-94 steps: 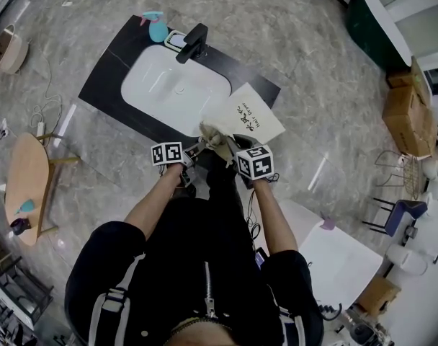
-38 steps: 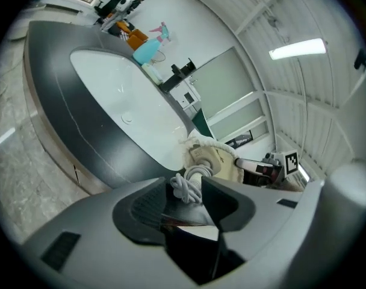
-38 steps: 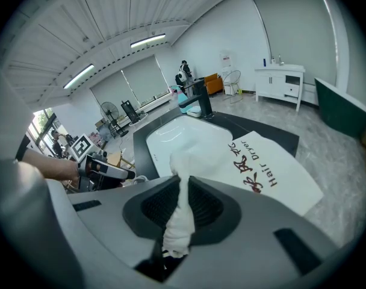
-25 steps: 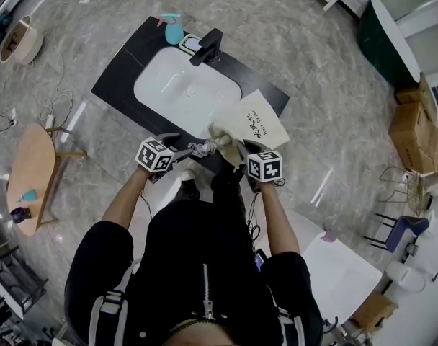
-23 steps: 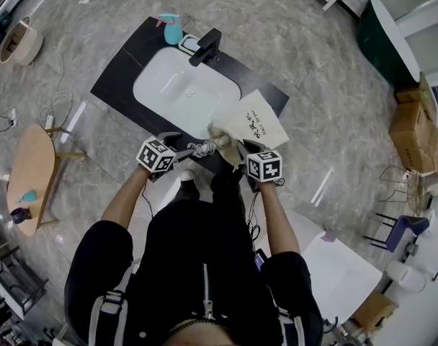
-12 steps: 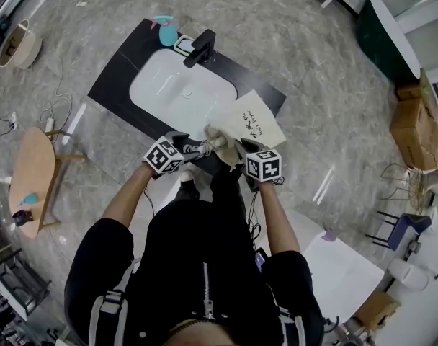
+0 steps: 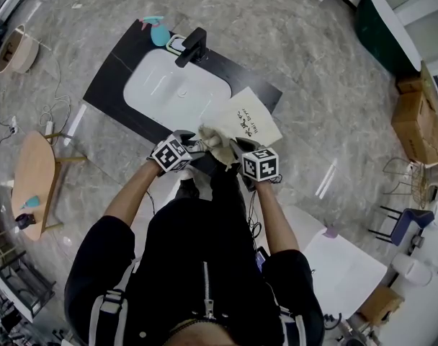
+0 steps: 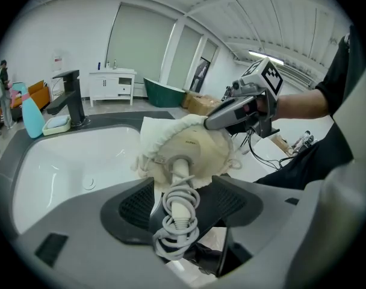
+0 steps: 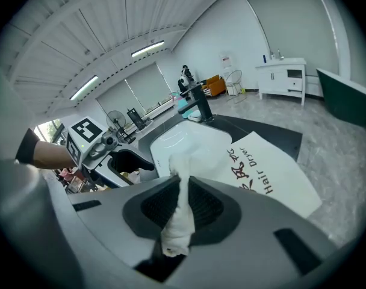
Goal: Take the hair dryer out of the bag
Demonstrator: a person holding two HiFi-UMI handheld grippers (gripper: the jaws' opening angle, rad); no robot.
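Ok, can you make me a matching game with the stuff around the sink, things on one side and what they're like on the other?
Things:
1 spray bottle
2 faucet
3 sink
4 coiled cord

Colour or place:
A white
B between the jaws of the left gripper
C turquoise
D black

Pairs: 1-C, 2-D, 3-A, 4-B.

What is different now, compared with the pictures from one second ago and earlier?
The left gripper, shut on the coiled cord, has moved back toward the bag; a second ago it held the cord stretched out further to the left. Nothing was let go. The right gripper stays shut on the bag's cloth, and the bag stays at the edge of the sink.
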